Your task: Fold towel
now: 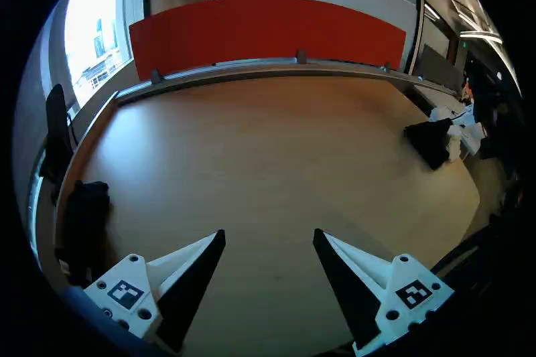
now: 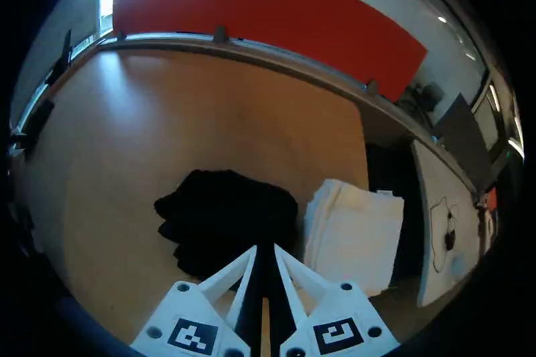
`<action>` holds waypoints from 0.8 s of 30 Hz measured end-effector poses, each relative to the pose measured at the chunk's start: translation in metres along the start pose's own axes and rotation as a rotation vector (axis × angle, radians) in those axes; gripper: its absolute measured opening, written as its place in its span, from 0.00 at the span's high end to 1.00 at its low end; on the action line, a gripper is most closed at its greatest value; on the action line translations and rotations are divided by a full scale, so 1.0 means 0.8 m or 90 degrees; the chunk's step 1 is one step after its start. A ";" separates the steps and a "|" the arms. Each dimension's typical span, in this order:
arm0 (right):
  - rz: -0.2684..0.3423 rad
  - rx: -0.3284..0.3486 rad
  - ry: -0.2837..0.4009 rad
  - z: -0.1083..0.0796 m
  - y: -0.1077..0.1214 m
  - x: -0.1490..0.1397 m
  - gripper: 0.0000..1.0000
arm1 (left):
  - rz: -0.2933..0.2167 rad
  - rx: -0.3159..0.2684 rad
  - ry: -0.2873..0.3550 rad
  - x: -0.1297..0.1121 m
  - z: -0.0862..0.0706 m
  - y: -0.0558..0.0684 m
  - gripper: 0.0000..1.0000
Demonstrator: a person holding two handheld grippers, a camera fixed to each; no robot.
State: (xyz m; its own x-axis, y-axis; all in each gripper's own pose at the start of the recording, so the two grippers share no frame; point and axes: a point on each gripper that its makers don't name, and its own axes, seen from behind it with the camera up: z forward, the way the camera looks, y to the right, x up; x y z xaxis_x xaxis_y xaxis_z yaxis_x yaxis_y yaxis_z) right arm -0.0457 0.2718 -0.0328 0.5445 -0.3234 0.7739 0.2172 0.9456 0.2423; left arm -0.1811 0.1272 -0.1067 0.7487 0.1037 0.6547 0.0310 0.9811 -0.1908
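Spreading before you, broad light-brown wooden table (image 1: 268, 156), long red partition panel (image 1: 268, 29) at its far edge, crumpled black towel (image 2: 228, 223) just beside folded white towel (image 2: 355, 233), your left gripper (image 1: 268, 233) splayed over the wood, your right gripper (image 2: 265, 247) clenched at the black towel's near edge

We found two towels on the wooden table (image 2: 167, 129); the black towel (image 2: 228, 220) lay unfolded in a loose, crumpled heap with lobed, uneven edges; the white towel (image 2: 355, 233) lay just to its right in the right gripper view, folded into a thick, neat rectangle with its layers showing along one side, close to the table's edge; the two perhaps touched, though the dark heap blurred the line between them; in the left gripper view both sat small at the table's far right.
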 end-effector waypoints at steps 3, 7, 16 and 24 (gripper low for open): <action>0.003 -0.001 -0.012 0.003 0.001 -0.012 0.95 | 0.001 0.001 -0.001 -0.001 0.000 0.000 0.02; 0.004 -0.001 -0.027 0.007 0.000 -0.028 0.95 | 0.001 0.002 -0.002 -0.003 -0.001 -0.001 0.02; 0.003 -0.002 -0.061 0.018 0.000 -0.056 0.95 | 0.001 0.004 -0.005 -0.006 -0.002 -0.003 0.02; 0.021 -0.002 -0.088 0.028 0.002 -0.076 0.95 | 0.001 0.006 -0.008 -0.007 -0.001 -0.005 0.02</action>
State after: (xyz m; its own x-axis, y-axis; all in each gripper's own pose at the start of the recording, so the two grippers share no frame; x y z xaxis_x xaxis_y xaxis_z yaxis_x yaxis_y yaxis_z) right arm -0.0965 0.2941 -0.0668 0.4346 -0.2833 0.8549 0.2035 0.9556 0.2132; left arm -0.1851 0.1224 -0.1104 0.7400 0.1066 0.6641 0.0237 0.9826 -0.1841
